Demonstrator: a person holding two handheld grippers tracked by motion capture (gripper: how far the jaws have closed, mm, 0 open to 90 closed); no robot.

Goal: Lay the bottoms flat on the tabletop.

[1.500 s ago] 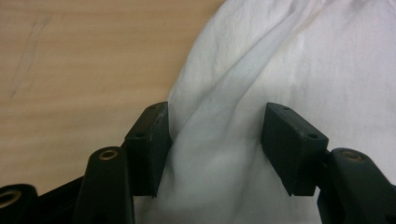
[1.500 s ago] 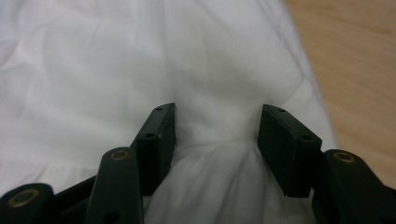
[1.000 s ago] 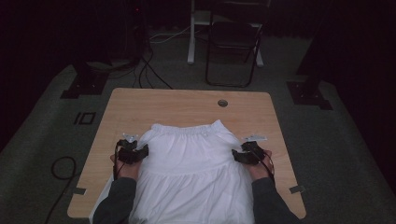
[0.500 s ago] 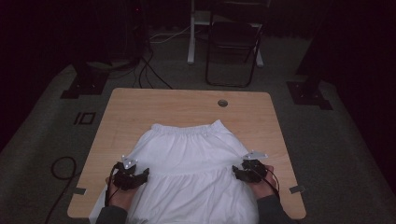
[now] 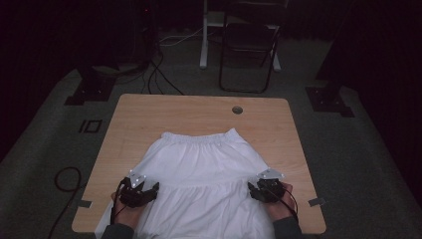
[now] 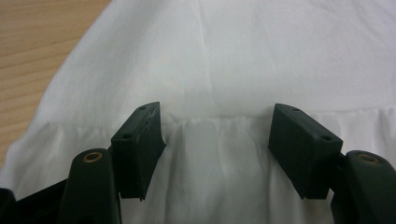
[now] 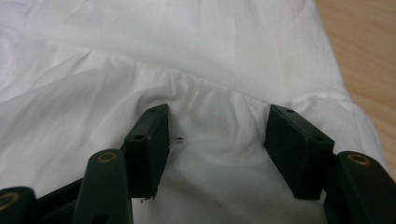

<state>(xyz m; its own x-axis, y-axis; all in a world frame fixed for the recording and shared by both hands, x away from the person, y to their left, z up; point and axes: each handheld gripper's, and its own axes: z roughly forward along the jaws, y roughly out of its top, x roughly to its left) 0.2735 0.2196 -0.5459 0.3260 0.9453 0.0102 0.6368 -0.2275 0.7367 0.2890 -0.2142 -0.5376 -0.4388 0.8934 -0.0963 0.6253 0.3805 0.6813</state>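
Both grippers' fingers (image 6: 140, 149) (image 7: 147, 149) stand wide, having just been opening, pinching nothing. The white skirt (image 5: 199, 169) lies flat on the counter (image 5: 149, 114), its gathered seam beneath them.

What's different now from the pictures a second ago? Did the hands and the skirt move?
Both hands slid back along the white skirt toward the near table edge, the left gripper and right gripper going with them. Their jaws have just been opening and now stand apart over the gathered seam, pinching no cloth. The skirt lies flatter and a little nearer. The table and chair stayed put.
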